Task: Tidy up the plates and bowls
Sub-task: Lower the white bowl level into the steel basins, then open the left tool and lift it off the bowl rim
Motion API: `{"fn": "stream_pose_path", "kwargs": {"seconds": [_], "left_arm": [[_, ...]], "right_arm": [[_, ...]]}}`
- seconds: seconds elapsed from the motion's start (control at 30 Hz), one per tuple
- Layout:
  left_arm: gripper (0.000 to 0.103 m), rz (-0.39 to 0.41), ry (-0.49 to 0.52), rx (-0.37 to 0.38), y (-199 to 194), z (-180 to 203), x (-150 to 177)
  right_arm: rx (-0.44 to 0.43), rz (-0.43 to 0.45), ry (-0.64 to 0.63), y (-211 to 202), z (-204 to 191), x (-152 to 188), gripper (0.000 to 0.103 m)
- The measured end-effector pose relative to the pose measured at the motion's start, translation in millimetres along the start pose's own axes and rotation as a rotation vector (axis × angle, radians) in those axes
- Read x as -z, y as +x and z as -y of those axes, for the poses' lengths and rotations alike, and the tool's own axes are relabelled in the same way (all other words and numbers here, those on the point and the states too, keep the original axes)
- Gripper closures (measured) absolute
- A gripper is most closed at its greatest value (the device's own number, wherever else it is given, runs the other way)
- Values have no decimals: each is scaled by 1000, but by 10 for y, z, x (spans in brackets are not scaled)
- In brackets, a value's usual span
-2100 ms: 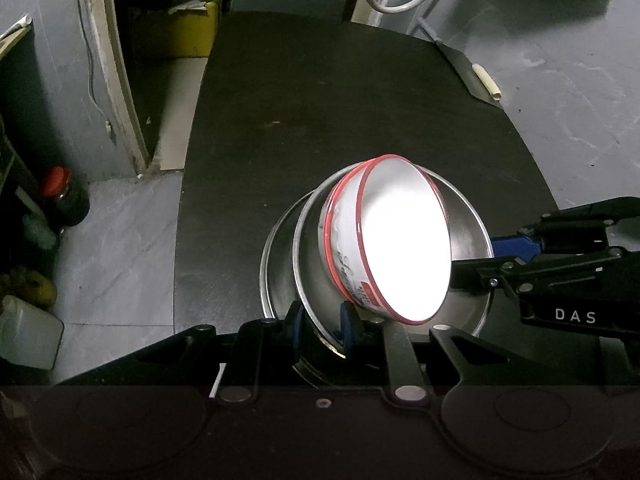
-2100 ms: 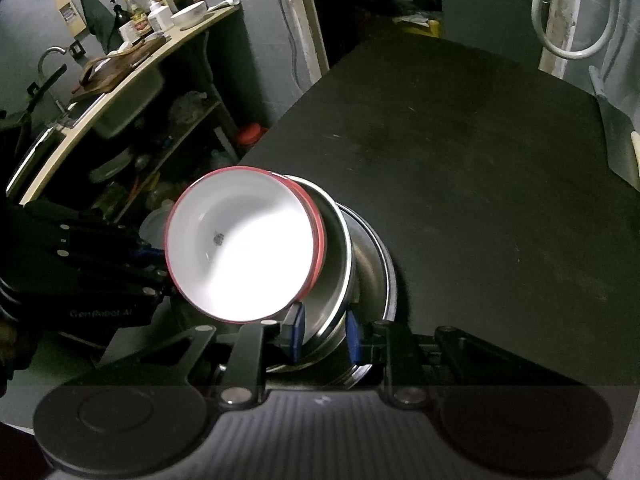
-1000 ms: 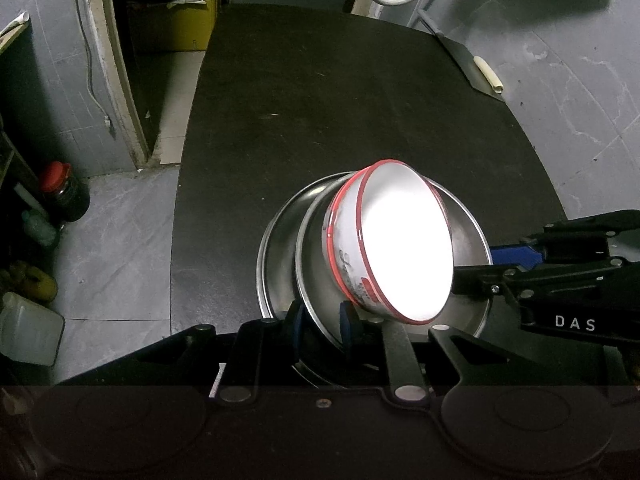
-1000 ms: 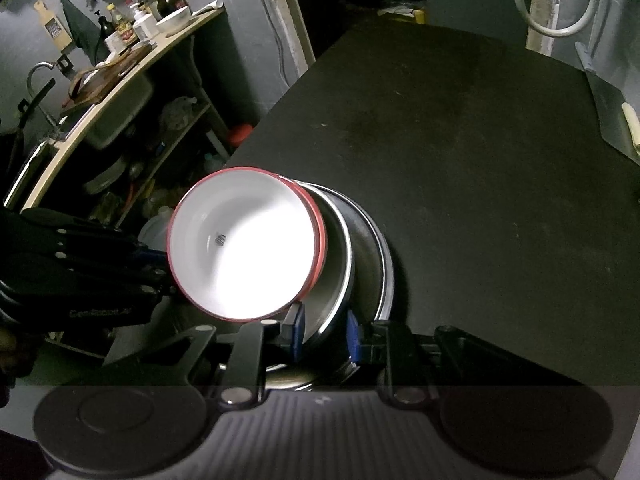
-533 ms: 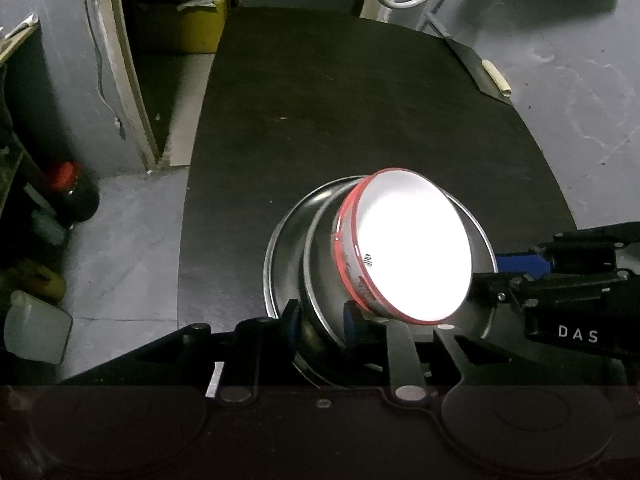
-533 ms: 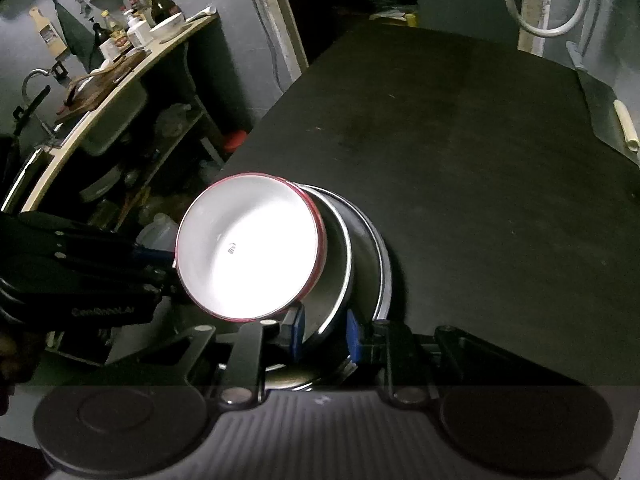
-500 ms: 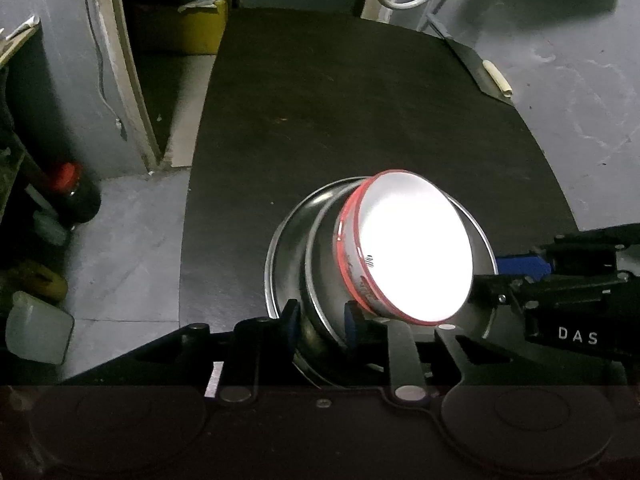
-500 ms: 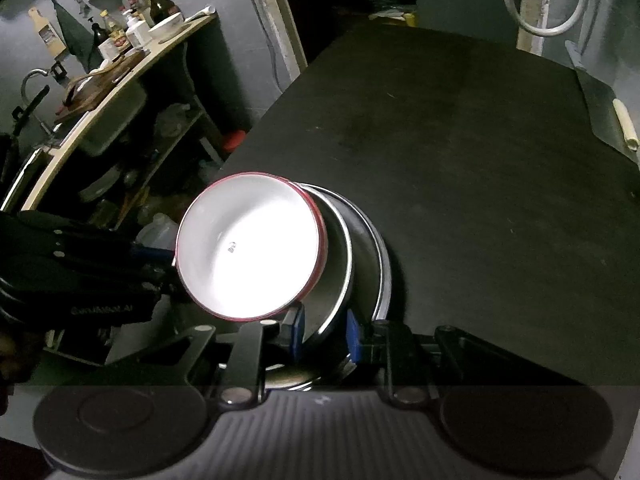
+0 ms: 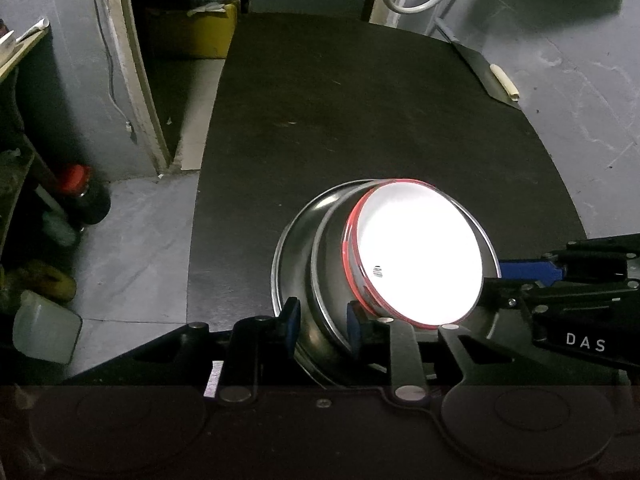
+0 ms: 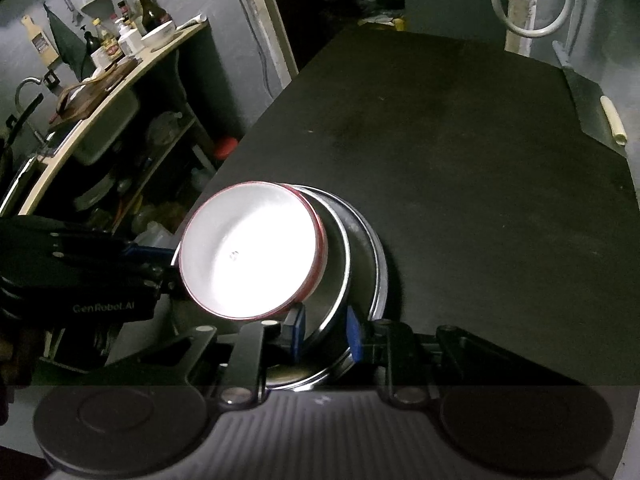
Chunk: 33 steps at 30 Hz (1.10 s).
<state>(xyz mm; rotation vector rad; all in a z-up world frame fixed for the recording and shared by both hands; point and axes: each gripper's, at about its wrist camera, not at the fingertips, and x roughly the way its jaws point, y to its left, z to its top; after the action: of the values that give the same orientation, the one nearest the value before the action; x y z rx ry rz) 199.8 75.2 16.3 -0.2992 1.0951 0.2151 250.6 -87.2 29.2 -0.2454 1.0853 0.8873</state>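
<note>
A white bowl with a red rim point(image 9: 416, 252) point(image 10: 248, 252) lies tilted inside a steel bowl point(image 9: 328, 280) point(image 10: 340, 264). That bowl nests in a wider steel plate point(image 9: 286, 248) point(image 10: 378, 264) near the front edge of the black table point(image 9: 360, 120). My left gripper point(image 9: 322, 320) straddles the steel bowl's rim on the stack's left side. Its jaws stand apart, and gaps show on both sides of the rim. My right gripper point(image 10: 324, 326) is shut on the steel rim on the opposite side. Glare washes out the inside of the white bowl.
A knife with a pale handle point(image 9: 502, 84) point(image 10: 612, 120) lies at the table's far right edge. A counter with bottles and a bowl point(image 10: 120, 52) stands to the left, with cluttered shelves under it. On the floor are a red-capped bottle point(image 9: 80, 192) and a yellow box point(image 9: 200, 32).
The white bowl has sunk from a steep tilt to lie lower and flatter in the steel bowl. The left gripper's jaws have widened. The right gripper's hold looks the same.
</note>
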Motion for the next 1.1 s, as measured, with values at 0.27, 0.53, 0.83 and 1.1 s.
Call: {"fn": "stream_pose_path", "kwargs": {"seconds": [0.27, 0.53, 0.83, 1.1], "left_arm": [[46, 15, -4, -49, -48, -14, 29], [42, 20, -21, -53, -77, -11, 41], [36, 37, -31, -72, -148, -16, 53], [30, 58, -42, -89, -223, 4, 67]], "right_arm": [[6, 19, 14, -31, 5, 38, 77], [14, 38, 27, -79, 10, 53, 77], [22, 59, 50, -114, 45, 68, 73], [25, 93, 70, -196, 97, 103, 63]]}}
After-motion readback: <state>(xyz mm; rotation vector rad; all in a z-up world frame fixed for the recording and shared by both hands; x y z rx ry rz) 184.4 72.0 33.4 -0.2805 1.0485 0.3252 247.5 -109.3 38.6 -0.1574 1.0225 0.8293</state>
